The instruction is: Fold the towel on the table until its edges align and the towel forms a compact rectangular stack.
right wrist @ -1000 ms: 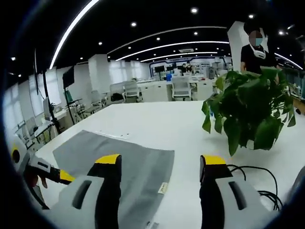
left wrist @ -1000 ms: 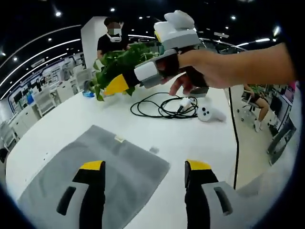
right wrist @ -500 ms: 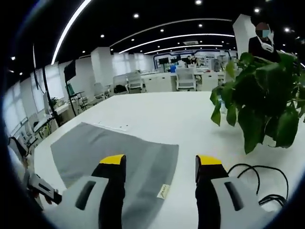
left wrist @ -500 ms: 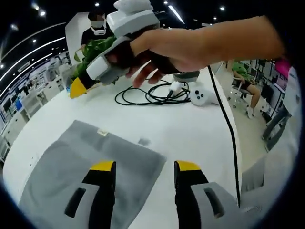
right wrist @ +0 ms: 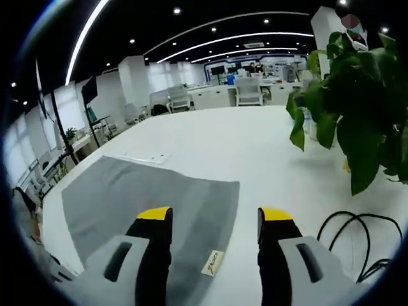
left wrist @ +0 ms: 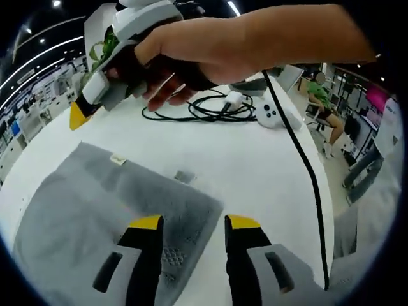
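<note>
A grey towel (left wrist: 108, 210) lies spread flat on the white worktop (left wrist: 255, 166). In the left gripper view, the left hand-held gripper (left wrist: 191, 223) hovers over the towel's near corner, its yellow-tipped jaws apart with the towel's edge between them. The right hand-held gripper (left wrist: 80, 115), held in a hand (left wrist: 210, 48), reaches across above the towel's far corner, where a small label (left wrist: 118, 160) sits. In the right gripper view, that gripper (right wrist: 213, 213) has its jaws apart over the towel's edge. Beyond lie a coiled black cable (left wrist: 204, 109) and a white controller (left wrist: 274, 115); a leafy green plant (right wrist: 360, 102) stands on the worktop.
</note>
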The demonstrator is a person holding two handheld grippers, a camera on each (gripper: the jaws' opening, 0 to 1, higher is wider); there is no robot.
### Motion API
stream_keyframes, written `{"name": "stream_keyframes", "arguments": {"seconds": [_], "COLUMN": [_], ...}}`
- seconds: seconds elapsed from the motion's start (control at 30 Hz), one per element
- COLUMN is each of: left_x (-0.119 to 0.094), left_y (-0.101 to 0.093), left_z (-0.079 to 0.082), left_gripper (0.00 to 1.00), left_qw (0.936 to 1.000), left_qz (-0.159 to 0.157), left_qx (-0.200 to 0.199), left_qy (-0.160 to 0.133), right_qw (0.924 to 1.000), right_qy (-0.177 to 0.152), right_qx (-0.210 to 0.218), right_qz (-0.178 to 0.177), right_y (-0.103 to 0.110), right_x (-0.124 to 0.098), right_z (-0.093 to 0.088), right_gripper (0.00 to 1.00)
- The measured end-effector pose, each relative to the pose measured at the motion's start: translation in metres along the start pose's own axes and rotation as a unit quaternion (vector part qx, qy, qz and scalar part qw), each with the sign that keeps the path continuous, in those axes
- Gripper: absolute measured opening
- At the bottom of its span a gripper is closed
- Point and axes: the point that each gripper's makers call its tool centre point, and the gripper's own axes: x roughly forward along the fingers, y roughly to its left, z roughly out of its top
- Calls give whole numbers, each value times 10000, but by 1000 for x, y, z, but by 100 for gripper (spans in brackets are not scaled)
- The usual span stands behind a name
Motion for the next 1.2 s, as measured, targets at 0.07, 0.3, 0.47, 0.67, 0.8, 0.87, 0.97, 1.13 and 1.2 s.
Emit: {"name": "stream_keyframes", "arguments": {"seconds": [0.07,0.3,0.47,0.67,0.8,0.87,0.97,1.13,1.2], "left_x": [4,12,15,15,15,15,15,14,15], "left_y": [1,0,5,7,5,5,8,8,7], "left_z": [-3,-7,-4,-4,-4,-4,-5,-7,-7], "left_gripper": [39,39,34,32,26,25,16,13,11], "left_qw": [9999,10000,10000,9999,9999,9999,9999,9998,9997], "left_qz": [-17,-20,61,95,97,107,153,198,199], "left_qx": [-98,-46,-51,-46,-31,-49,-2,15,17], "left_qy": [30,77,21,10,20,13,44,75,100], "right_qw": [10000,9996,9992,9984,9970,9968,9956,9956,9957], "right_qy": [74,248,317,452,583,609,662,691,700], "right_qx": [-26,-100,-145,-208,-321,-339,-494,-444,-405], "right_qz": [-19,-128,-180,-269,-385,-382,-449,-442,-446], "right_y": [-1,-5,-9,-13,-18,-18,-20,-22,-23], "right_x": [9,28,46,69,80,86,92,97,97], "right_z": [-4,-16,-17,-21,-27,-28,-29,-28,-27], "right_gripper": [51,43,40,36,33,31,26,22,19]}}
